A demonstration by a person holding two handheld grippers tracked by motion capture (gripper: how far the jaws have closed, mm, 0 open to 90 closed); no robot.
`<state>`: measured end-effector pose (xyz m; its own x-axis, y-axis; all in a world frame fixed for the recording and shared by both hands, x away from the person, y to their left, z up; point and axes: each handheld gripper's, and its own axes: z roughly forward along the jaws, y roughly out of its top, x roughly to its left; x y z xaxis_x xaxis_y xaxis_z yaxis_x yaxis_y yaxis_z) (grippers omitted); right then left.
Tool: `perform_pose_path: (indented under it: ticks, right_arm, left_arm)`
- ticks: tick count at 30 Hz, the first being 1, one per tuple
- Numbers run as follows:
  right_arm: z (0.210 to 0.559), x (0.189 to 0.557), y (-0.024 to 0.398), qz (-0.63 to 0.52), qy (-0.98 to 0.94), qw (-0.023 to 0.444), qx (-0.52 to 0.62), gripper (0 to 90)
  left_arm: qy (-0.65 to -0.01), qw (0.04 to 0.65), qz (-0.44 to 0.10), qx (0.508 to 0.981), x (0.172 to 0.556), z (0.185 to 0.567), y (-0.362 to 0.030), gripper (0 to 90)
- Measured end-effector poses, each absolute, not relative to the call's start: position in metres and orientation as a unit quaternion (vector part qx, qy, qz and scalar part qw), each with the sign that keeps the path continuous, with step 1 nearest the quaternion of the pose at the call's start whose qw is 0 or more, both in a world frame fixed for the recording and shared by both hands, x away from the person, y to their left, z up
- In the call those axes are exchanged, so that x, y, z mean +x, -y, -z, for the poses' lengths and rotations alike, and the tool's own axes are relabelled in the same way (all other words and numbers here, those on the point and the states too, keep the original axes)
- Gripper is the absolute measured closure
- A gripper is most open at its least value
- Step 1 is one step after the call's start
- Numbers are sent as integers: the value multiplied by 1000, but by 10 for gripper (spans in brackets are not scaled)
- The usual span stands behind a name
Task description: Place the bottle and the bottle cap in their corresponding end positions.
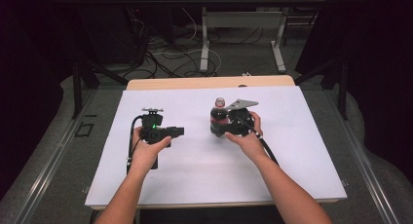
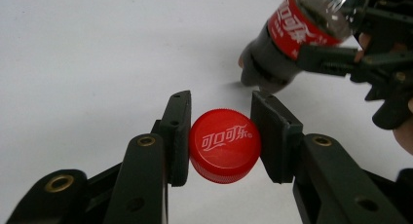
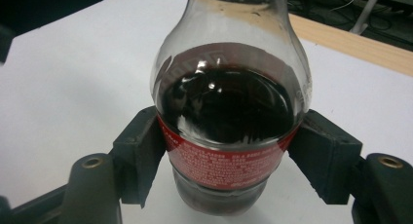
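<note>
While the left tool [image 2: 220,136] pinches the red bottle cap [image 2: 224,145] edge-on between its two black jaws, the job as I read it is getting cap and bottle back together or keeping them safely apart, and either way the cap wants to stay level and square in that grip. The jaws press on the ribbed rim from both sides, narrowed right down to the cap's width, so it is firmly held just above the white surface [image 2: 87,63]. If the cap goes back on, I would bring it straight over the open neck before turning, not at a slant.

The right tool [image 3: 229,151] is clamped on the cola bottle [image 3: 229,117], its pads set against the red label band on either side. From the high view the bottle [image 1: 218,116] stands upright near the middle of the surface [image 1: 292,151], well apart from the left tool [image 1: 178,131]. The dark drink sits high, so the right hand should keep it steady and upright, since the neck looks uncapped and a tilt could spill.
</note>
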<state>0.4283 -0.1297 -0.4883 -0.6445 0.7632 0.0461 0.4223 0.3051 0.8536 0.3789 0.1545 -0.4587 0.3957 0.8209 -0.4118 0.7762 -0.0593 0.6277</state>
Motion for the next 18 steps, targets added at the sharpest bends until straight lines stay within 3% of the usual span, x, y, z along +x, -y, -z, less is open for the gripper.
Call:
perform_pose_path:
  ticks: [18]
  right_arm:
    - [502, 463, 109, -437, -784, 200, 393, 309]
  left_arm:
    - [-544, 408, -31, 733, 377, 469, -163, 612]
